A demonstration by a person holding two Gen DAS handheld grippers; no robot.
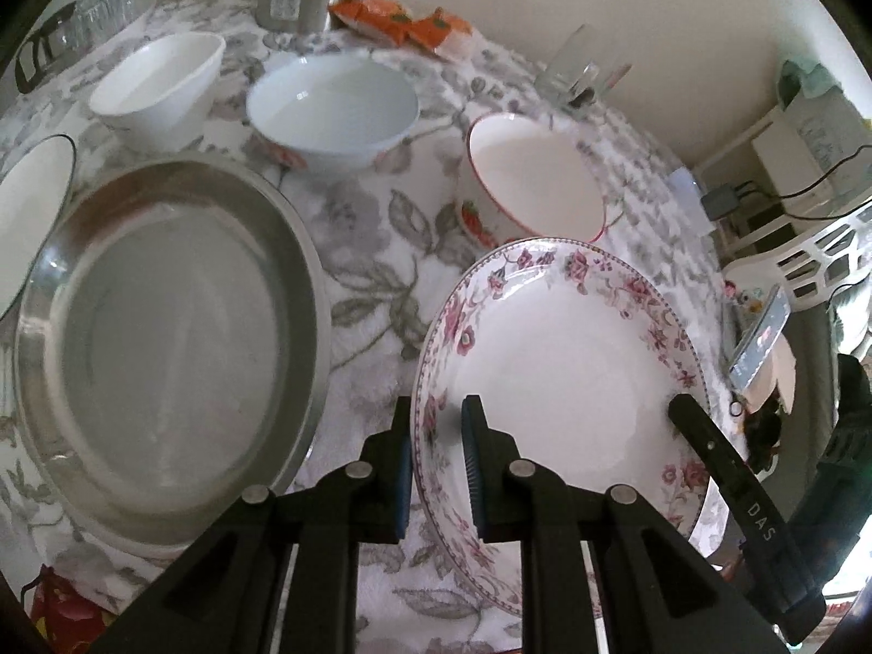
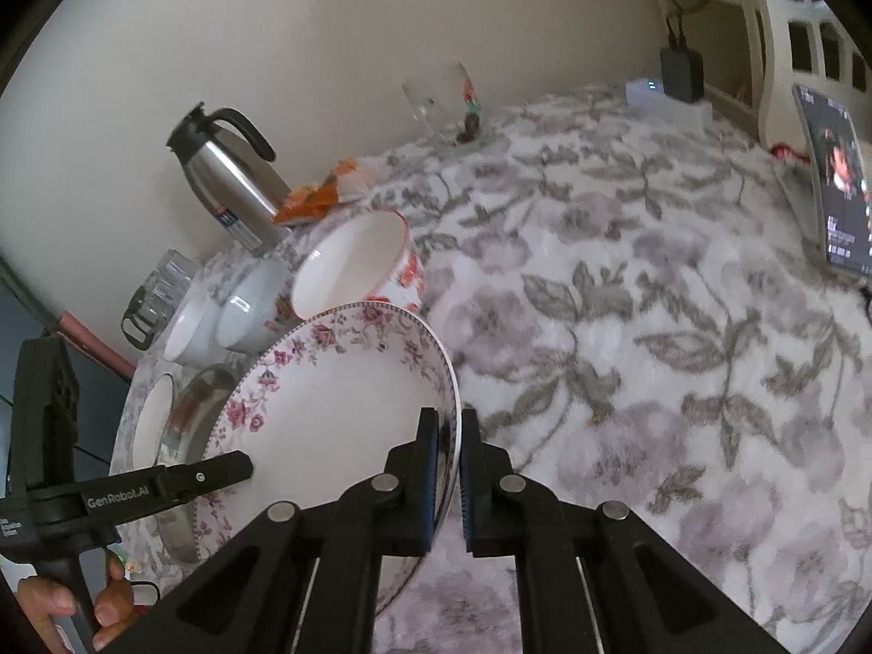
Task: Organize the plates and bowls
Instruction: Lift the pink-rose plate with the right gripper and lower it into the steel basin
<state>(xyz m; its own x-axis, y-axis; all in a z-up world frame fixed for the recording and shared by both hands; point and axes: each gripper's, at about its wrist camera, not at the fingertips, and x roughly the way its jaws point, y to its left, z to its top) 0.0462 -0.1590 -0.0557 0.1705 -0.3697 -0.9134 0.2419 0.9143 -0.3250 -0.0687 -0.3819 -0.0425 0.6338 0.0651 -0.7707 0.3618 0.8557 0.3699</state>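
Observation:
A white plate with a pink floral rim [image 1: 567,381] is held tilted above the flowered tablecloth, gripped from both sides. My left gripper [image 1: 438,463] is shut on its left rim, one pad under and one pad over the edge. In the right wrist view my right gripper [image 2: 449,468] is shut on the opposite rim of the same floral plate [image 2: 338,409]. A round steel plate [image 1: 163,327] lies on the cloth to the left. Behind it stand a white bowl [image 1: 158,87], a pale bowl [image 1: 332,103] and a red-rimmed bowl [image 1: 534,185].
A dark-rimmed white dish [image 1: 27,207] sits at the far left edge. A steel flask [image 2: 229,180], orange packets [image 1: 403,22], a glass mug [image 1: 583,71] and a rack of glasses [image 1: 103,11] line the wall. A lit screen [image 2: 834,185] leans at the right. A hand [image 2: 109,610] holds the left gripper.

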